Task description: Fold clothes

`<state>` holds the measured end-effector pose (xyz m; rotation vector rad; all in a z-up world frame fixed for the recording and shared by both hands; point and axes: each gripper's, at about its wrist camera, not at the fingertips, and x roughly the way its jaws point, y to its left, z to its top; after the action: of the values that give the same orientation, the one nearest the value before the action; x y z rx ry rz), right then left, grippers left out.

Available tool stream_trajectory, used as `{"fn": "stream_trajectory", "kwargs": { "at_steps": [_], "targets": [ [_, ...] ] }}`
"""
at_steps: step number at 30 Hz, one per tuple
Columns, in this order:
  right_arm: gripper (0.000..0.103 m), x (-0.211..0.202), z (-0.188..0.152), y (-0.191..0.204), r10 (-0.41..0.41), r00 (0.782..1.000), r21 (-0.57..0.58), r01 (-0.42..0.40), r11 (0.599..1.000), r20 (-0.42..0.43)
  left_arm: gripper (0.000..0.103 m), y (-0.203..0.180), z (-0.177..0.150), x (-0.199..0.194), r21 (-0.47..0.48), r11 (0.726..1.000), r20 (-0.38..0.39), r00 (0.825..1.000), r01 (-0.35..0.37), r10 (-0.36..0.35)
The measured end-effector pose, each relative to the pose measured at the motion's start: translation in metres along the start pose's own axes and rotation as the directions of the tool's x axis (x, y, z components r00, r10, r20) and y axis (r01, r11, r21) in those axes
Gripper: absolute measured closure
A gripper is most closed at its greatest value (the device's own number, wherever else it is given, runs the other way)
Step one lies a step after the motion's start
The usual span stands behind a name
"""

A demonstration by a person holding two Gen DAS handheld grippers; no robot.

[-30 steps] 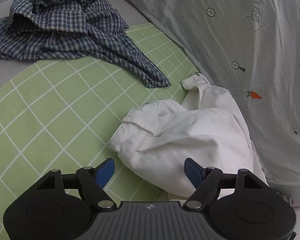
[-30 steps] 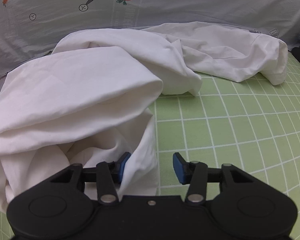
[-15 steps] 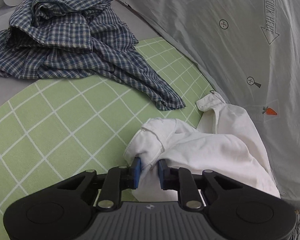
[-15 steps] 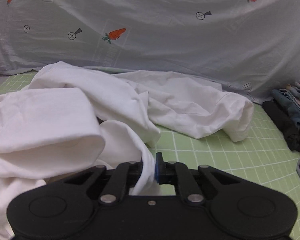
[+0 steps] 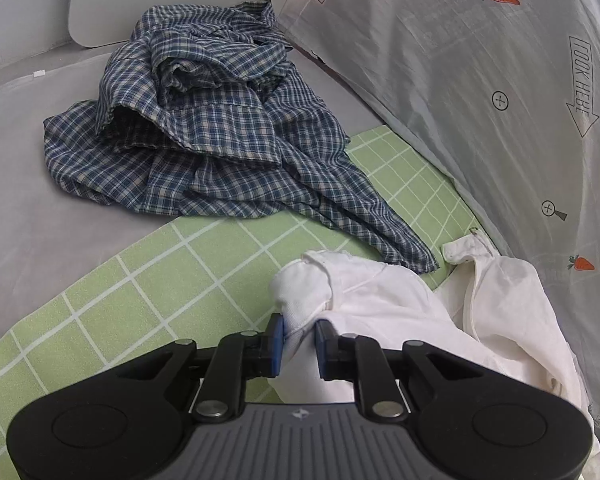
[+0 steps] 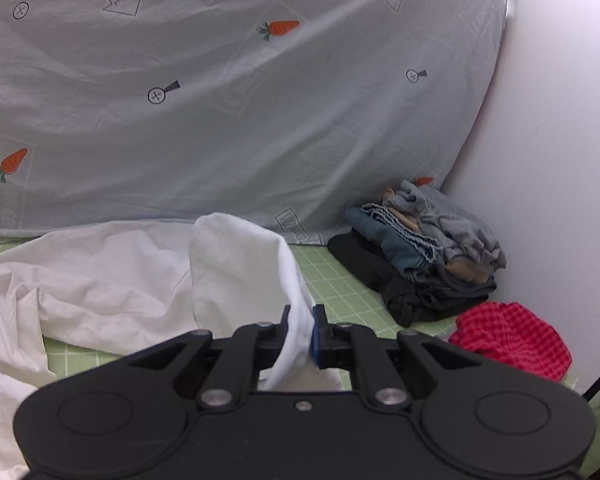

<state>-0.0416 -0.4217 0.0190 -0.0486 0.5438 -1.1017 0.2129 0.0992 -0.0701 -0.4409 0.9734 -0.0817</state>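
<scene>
A crumpled white garment (image 5: 388, 300) lies on the green grid mat (image 5: 148, 276). My left gripper (image 5: 299, 338) is shut on a bunched corner of it, lifted a little off the mat. In the right wrist view the same white garment (image 6: 112, 280) spreads to the left, and my right gripper (image 6: 300, 330) is shut on a raised fold of it. The cloth between each pair of fingers hides the pads' inner faces.
A rumpled blue plaid shirt (image 5: 204, 136) lies at the mat's far edge on grey bedding. A grey carrot-print sheet (image 6: 240, 92) hangs behind. A stack of dark and grey clothes (image 6: 420, 256) and a red checked cloth (image 6: 512, 336) sit by the white wall at right.
Both grippers went from open to shut on the white garment, then lifted it. The right view has swung right, bringing the clothes stack and red cloth into sight.
</scene>
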Motion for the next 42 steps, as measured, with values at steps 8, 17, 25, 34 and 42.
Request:
{"fn": "stream_trajectory", "kwargs": {
  "at_steps": [8, 17, 25, 34, 42],
  "targets": [
    [0.096, 0.011, -0.022, -0.024, 0.015, 0.995, 0.109, -0.004, 0.994, -0.095, 0.085, 0.008, 0.001, -0.027, 0.102, 0.987, 0.093, 0.989, -0.12, 0.111],
    [0.096, -0.017, -0.008, -0.022, 0.145, 0.989, 0.095, -0.142, 0.985, -0.026, 0.085, 0.058, 0.003, -0.06, 0.084, 0.949, 0.182, 0.941, -0.304, 0.286],
    [0.096, -0.011, -0.028, 0.026, 0.283, 0.951, 0.004, -0.285, 0.959, -0.125, 0.081, 0.064, -0.016, -0.086, 0.094, 0.927, 0.219, 0.915, -0.364, 0.338],
    [0.095, -0.009, -0.032, 0.023, 0.346, 0.926, 0.04, -0.344, 0.938, -0.149, 0.069, 0.034, -0.026, -0.111, 0.187, 0.945, 0.236, 0.946, -0.269, 0.223],
    [0.054, -0.009, -0.034, 0.009, 0.498, 0.851, 0.136, -0.48, 0.867, -0.17, 0.029, -0.046, -0.07, -0.071, 0.388, 0.918, 0.033, 0.997, -0.083, 0.076]
  ]
}}
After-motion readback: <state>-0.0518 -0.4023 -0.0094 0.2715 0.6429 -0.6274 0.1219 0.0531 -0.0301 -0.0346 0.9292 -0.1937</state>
